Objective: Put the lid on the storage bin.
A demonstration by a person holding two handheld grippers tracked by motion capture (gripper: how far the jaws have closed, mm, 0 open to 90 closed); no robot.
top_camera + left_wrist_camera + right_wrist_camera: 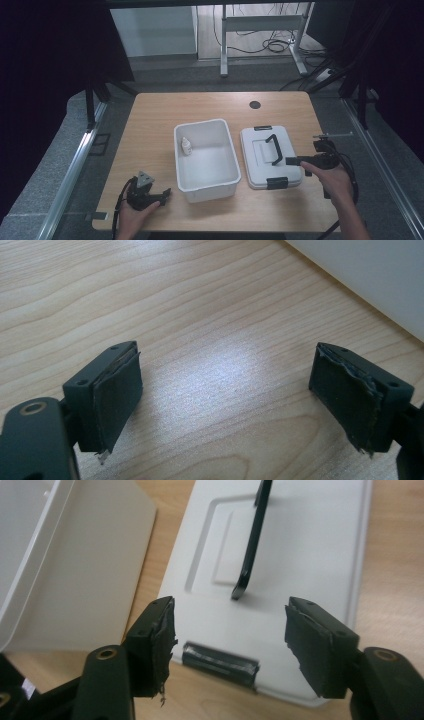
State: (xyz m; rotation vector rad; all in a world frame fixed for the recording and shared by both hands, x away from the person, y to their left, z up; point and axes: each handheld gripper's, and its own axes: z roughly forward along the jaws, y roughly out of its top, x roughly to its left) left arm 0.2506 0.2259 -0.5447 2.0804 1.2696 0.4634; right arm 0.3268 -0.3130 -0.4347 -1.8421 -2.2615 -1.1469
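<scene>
The right gripper (230, 645), jaws apart, hovers just above the lid (280, 560), whose black handle (252, 540) lies ahead of it. It looks like the approach to a grasp, calling next for a forward reach. The left gripper (225, 395) rests with jaws apart over the table (200, 315).

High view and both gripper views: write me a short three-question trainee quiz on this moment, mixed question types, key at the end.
1. True or false: the lid sits closed on top of the white bin.
2. Multiple choice: where is the small bottle? A) on the lid B) inside the bin, near its left wall C) on the bare table D) between the jaws of the left gripper
3. Fill in: the right gripper, jaws apart, is over the lid's near edge, and the lid's black ____ lies just ahead of it.

Key: 1 false, the lid lies on the table to the right of the bin; 2 B; 3 handle.
</scene>
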